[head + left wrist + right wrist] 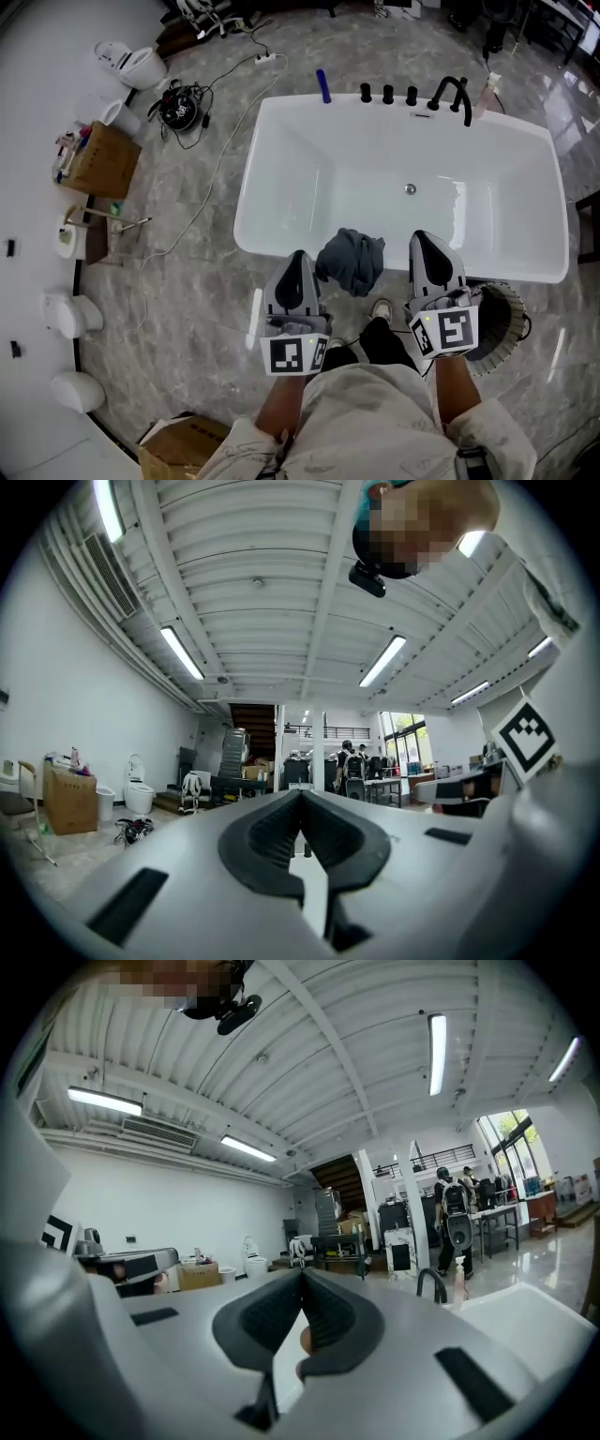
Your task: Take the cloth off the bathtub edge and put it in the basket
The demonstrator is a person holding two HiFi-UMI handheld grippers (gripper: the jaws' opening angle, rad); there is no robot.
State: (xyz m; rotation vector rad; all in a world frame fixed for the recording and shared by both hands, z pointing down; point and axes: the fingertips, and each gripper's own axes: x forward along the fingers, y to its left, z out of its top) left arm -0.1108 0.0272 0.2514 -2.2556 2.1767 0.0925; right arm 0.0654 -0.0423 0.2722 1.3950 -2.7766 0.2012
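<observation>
A dark grey-blue cloth (352, 260) lies crumpled over the near edge of the white bathtub (281, 246). My left gripper (298, 258) points up just to the left of the cloth, and its jaws are shut with nothing in them. To the right of the cloth, my right gripper (422, 239) is also shut and empty. A dark round basket (502, 323) stands on the floor beside the tub, next to my right hand. Both gripper views look out over the room, with the left gripper (302, 797) and the right gripper (302, 1274) closed at the tips.
Black taps and a faucet (453, 94) line the tub's far rim, with a blue object (322, 86) beside them. A cardboard box (101, 159), toilets (141, 66) and a cable (211, 178) occupy the floor at the left. People stand far back (457, 1213).
</observation>
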